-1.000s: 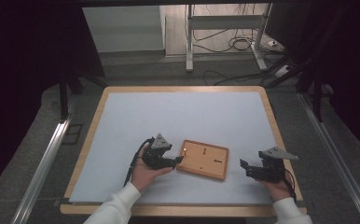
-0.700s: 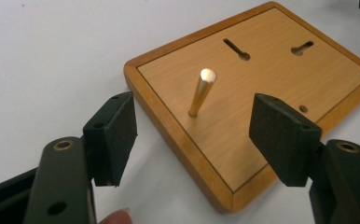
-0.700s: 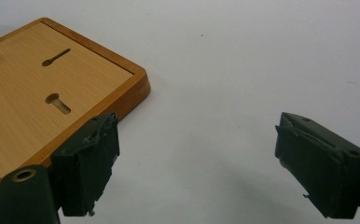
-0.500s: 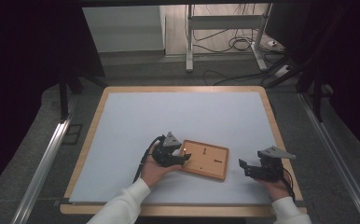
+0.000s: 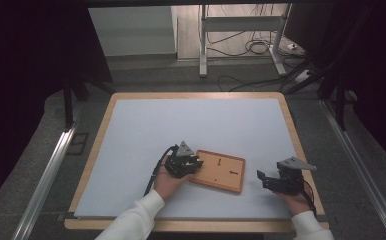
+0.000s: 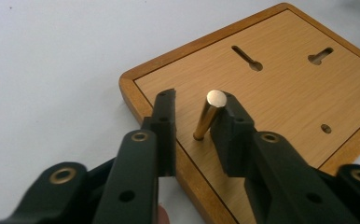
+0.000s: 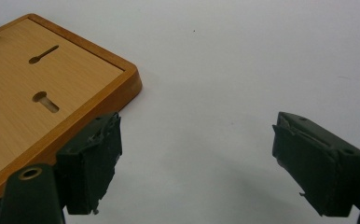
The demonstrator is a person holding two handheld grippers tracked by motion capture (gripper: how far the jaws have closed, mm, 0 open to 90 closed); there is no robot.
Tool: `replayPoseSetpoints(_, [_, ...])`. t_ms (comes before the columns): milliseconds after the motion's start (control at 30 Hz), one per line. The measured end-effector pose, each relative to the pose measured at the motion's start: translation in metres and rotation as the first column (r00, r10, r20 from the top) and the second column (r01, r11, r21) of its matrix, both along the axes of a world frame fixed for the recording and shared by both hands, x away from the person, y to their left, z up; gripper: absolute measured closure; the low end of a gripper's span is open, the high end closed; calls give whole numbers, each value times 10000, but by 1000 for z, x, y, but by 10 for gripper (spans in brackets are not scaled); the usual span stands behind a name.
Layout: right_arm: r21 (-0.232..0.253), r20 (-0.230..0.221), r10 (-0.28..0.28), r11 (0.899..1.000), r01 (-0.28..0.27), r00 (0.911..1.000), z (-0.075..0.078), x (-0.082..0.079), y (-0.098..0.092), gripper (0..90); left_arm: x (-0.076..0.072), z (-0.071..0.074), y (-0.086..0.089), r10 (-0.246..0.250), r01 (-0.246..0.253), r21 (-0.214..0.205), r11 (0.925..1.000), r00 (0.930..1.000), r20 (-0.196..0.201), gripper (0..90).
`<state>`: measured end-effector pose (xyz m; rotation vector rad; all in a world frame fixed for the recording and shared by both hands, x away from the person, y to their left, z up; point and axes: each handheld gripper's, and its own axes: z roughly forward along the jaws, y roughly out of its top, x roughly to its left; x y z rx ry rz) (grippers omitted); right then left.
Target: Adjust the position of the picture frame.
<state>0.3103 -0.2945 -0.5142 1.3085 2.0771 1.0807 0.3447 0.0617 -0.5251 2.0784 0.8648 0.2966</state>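
Since a second ago the left gripper (image 5: 195, 164) has slid rightward from just off the wooden board (image 5: 220, 170) until its tips stand over the board's left end, and its jaws have just been closing around the brass pin (image 6: 209, 114); the right gripper (image 5: 262, 179) has kept its place. From the left gripper view, the pin rises tilted from the board near its left corner, a smooth round rod with a flat bright top; one black pad touches its upper end, the other stands just apart from it, so the jaws are narrowed around the pin without pinching it from both sides. That board is a flat rectangle of light grained veneer inside a darker, rounded and glossy rim, with two keyhole slots and a small round hole cut into its face. It lies skewed on the white mat (image 5: 191, 125) near the front edge of the table, between the two hands. Jaws spread wide and holding nothing, the right gripper rests on the mat just past the board's right end, close to the wooden table edge (image 5: 295, 135). Behind the board the matte, smooth mat runs bare to the far and left borders, giving wide room there, while the front strip is narrow
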Motion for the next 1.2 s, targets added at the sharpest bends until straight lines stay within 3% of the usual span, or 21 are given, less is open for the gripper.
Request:
replayPoseSetpoints(167, [17,-4,-28,10000,28,10000,0,0,0,159,-1,1,-3,-161,159,117,9998,9998,106,832])
replayPoseSetpoints(267, [-3,-13,-25,10000,25,10000,0,0,0,158,0,1,-1,-120,117,-138,9998,9997,-205,827])
replayPoseSetpoints(400, [-69,-12,26,10000,-26,10000,0,0,0,158,0,2,-1,-143,142,-66,9999,9999,-26,835])
replayPoseSetpoints(733, [20,10,-1,10000,0,10000,1,0,-2,158,2,4,2,-130,122,-544,9984,9998,-154,843])
replayPoseSetpoints(1200, [24,20,36,10000,-36,10000,0,0,-1,157,3,9,19,-79,92,-969,9953,9999,134,845])
